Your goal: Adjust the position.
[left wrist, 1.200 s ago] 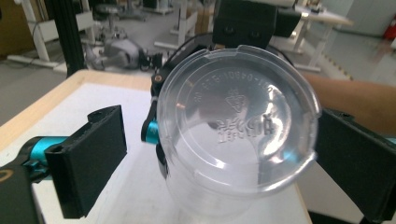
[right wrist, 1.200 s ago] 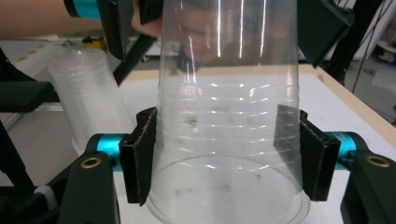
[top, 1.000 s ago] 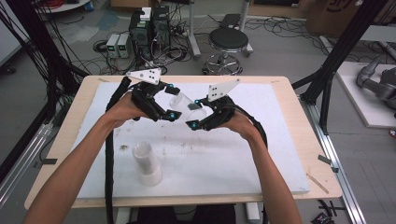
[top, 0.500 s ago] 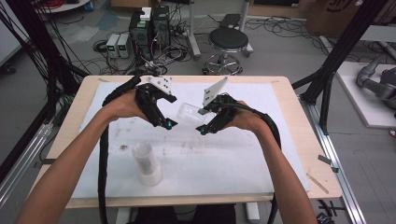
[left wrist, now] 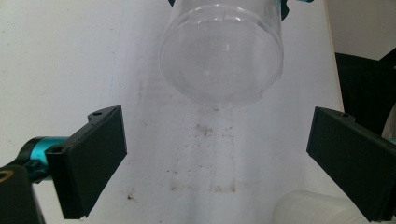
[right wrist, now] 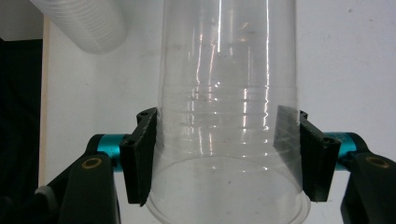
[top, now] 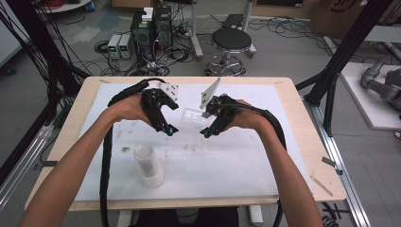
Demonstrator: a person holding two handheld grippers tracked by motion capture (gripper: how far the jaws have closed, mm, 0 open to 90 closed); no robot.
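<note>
- Clear cup point(right wrist: 226, 116) clamped near rim between right gripper point(right wrist: 226, 154) jaws, above worktop point(top: 236, 161).
- Left gripper point(left wrist: 217, 158) jaws released, spread wide; cup base just beyond, untouched.

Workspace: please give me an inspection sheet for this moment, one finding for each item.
Surface: white sheet on wooden table, dark specks mid-sheet.
Job's things: clear cup held off the sheet; cup stack lying near front left.
Clutter: nothing seen.
Grippers: right gripper shut on the cup near its rim; left gripper open, facing the cup's base.
Cables: black cable along left forearm.
Surroundings: stool, electronics boxes, floor wiring.
</note>
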